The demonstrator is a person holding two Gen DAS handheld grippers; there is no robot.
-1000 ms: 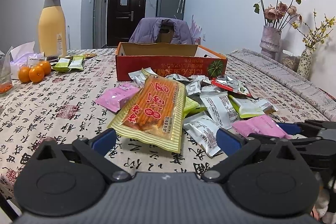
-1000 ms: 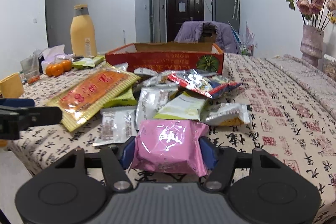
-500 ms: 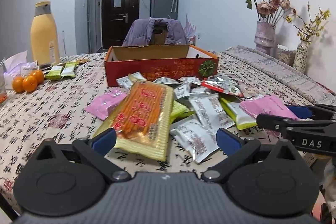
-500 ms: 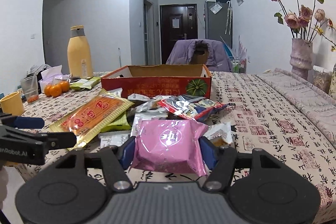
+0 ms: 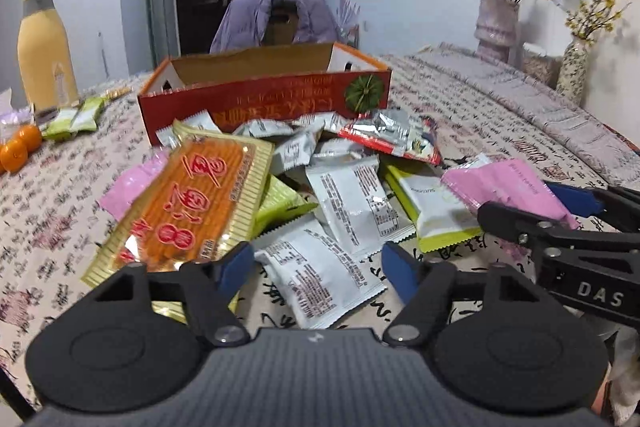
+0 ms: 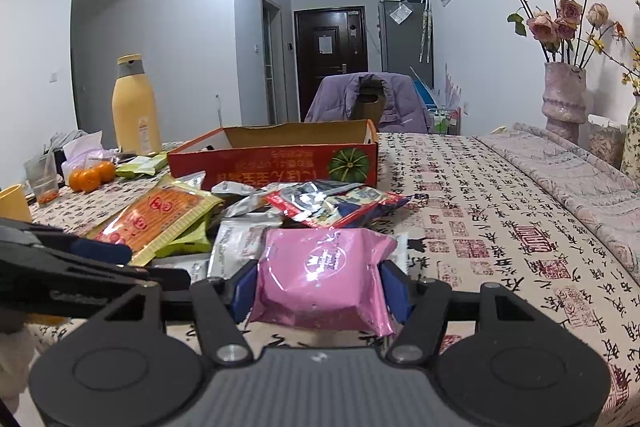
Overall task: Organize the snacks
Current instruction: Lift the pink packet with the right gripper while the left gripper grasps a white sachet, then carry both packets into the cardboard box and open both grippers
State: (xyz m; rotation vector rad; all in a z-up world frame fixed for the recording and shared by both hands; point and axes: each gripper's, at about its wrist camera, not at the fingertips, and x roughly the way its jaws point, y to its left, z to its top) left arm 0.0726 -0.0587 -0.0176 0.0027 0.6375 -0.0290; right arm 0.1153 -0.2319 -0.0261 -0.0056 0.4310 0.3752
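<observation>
A table covered with a calligraphy-printed cloth (image 5: 60, 211) is seen in a white-walled room, with a dark door at the far end and vases of dried flowers at the right. In the left wrist view, the left gripper (image 5: 318, 261) is held low over the near edge of the snack heap; its jaws are closing, and a white packet (image 5: 320, 277) lies between them, its long axis running roughly away from the camera, with no pad seen pressing on it yet. A large orange-and-gold packet (image 5: 192, 203) lies just to the left of it, partly under the left finger. Beyond the heap a red cardboard box (image 5: 264, 99) stands open, presumably the place for sorted snacks. At the right of this view the right gripper (image 5: 536, 203) is seen clamped on a pink packet (image 5: 508, 187). In the right wrist view, the same pink packet (image 6: 324, 281) is gripped across its width between the blue pads (image 6: 392, 287), lifted clear of the cloth, with the box (image 6: 272, 159) straight ahead past the heap. The right hand is judged nearer to a drop into the box.
</observation>
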